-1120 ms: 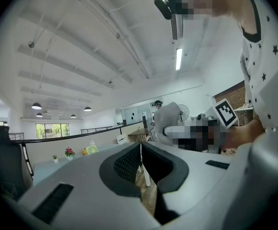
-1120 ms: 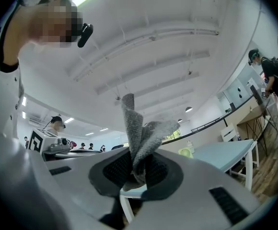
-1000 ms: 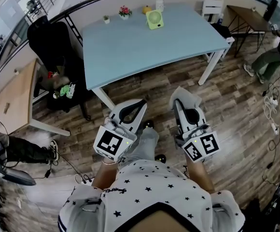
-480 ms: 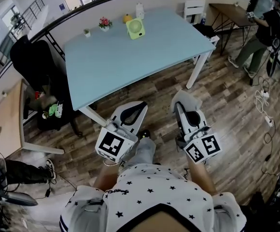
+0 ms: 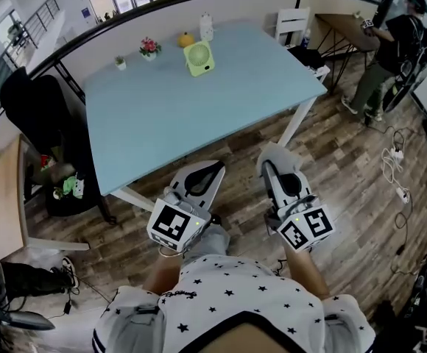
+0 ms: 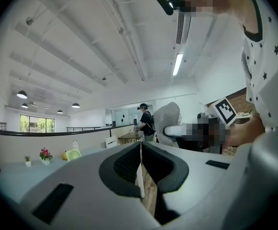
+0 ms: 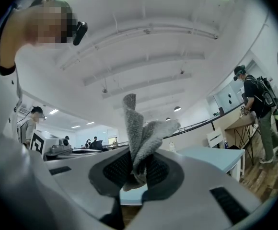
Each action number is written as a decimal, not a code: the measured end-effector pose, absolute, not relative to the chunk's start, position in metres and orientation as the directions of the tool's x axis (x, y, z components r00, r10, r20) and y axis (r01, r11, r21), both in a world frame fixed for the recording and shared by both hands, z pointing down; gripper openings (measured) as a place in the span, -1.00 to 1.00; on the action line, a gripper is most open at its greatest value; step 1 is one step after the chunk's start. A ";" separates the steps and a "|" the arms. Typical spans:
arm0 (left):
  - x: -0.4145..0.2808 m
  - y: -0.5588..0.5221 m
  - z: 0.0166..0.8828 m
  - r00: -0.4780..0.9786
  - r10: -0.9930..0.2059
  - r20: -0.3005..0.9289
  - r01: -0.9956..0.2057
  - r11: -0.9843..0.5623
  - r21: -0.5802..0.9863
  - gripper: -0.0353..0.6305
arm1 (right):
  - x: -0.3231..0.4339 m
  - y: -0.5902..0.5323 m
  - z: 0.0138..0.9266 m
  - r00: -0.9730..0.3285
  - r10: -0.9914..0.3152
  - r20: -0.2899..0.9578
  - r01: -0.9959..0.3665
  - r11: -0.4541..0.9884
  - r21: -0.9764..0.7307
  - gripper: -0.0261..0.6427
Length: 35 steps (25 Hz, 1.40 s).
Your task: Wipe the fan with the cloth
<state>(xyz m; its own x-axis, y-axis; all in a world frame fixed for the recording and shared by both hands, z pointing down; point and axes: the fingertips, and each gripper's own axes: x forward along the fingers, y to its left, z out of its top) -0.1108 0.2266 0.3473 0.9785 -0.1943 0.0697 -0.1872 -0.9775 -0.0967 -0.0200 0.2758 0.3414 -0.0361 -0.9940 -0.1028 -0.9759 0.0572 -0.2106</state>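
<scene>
The right claw (image 7: 138, 169) pinches a crumpled grey knit cloth (image 7: 142, 128).

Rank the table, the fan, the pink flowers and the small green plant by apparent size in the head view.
1. Table, by far the largest.
2. Fan.
3. Pink flowers.
4. Small green plant, smallest.
The three small things stand near the table's far edge, so nearness hardly skews their order.
</scene>
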 end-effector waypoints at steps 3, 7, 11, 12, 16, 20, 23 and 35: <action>-0.101 0.200 0.348 0.978 -0.190 0.089 -0.181 -0.979 -0.098 -0.80 | -0.011 0.246 0.339 -0.039 -0.995 -0.092 -0.978 0.057 -0.203 -0.79; -0.092 0.161 0.343 0.979 -0.187 0.083 -0.179 -0.979 -0.097 -0.80 | -0.004 0.206 0.335 -0.052 -0.995 -0.084 -0.978 0.067 -0.198 -0.79; -0.081 0.123 0.341 0.982 -0.181 0.059 -0.176 -0.982 -0.074 -0.80 | 0.004 0.168 0.332 -0.065 -0.996 -0.068 -0.980 0.077 -0.182 -0.79; -0.079 0.114 0.340 0.982 -0.180 0.061 -0.175 -0.982 -0.076 -0.80 | 0.006 0.159 0.332 -0.067 -0.996 -0.063 -0.981 0.077 -0.179 -0.79; -0.072 0.077 0.340 0.982 -0.181 0.054 -0.177 -0.982 -0.071 -0.80 | 0.017 0.124 0.334 -0.057 -0.997 -0.042 -0.984 0.063 -0.169 -0.79; -0.080 0.041 0.346 0.977 -0.210 0.044 -0.208 -0.976 -0.062 -0.80 | 0.015 0.093 0.337 -0.070 -0.997 -0.026 -0.985 0.073 -0.154 -0.79; -0.087 0.017 0.350 0.968 -0.247 0.051 -0.245 -0.968 -0.044 -0.80 | 0.011 0.075 0.340 -0.089 -0.996 -0.012 -0.985 0.089 -0.148 -0.79; -0.114 -0.028 0.365 0.908 -0.407 0.097 -0.404 -0.913 -0.054 -0.80 | 0.011 0.008 0.352 -0.210 -0.978 0.007 -0.964 0.206 -0.166 -0.79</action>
<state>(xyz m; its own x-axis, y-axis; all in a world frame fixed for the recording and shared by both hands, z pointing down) -0.1137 -0.0277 0.3654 0.9082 -0.4071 0.0971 -0.4036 -0.9133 -0.0542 0.0109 0.0083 0.3524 -0.2100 -0.9777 0.0067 -0.9644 0.2060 -0.1660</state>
